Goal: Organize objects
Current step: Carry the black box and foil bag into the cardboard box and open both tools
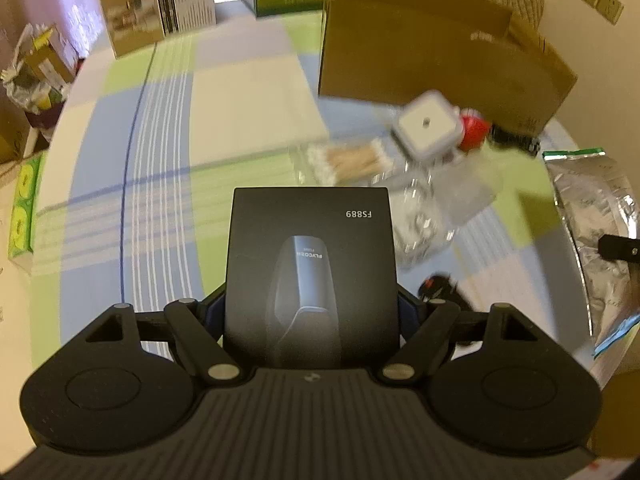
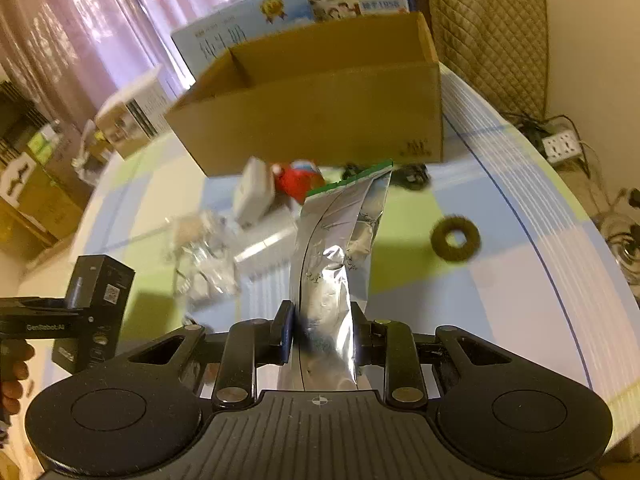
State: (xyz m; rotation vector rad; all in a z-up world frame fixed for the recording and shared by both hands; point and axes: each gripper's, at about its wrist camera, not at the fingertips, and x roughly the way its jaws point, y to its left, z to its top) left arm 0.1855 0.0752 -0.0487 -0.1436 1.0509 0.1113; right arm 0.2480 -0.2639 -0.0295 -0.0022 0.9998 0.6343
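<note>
on the checked tablecloth (image 2: pixel 500 280), a cardboard box (image 2: pixel 320 120) near curtains (image 2: pixel 80 20).

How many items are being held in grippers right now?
2. The black box sits clamped in the left gripper; the silver foil bag is pinched in the right gripper. Everything else lies on the table.

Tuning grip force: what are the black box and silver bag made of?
Black box: looks like matte printed cardboard, with sharp flat edges. Silver bag: likely metallised foil film, glossy and creased, with a green top strip. Open carton: plain brown corrugated cardboard.
</note>
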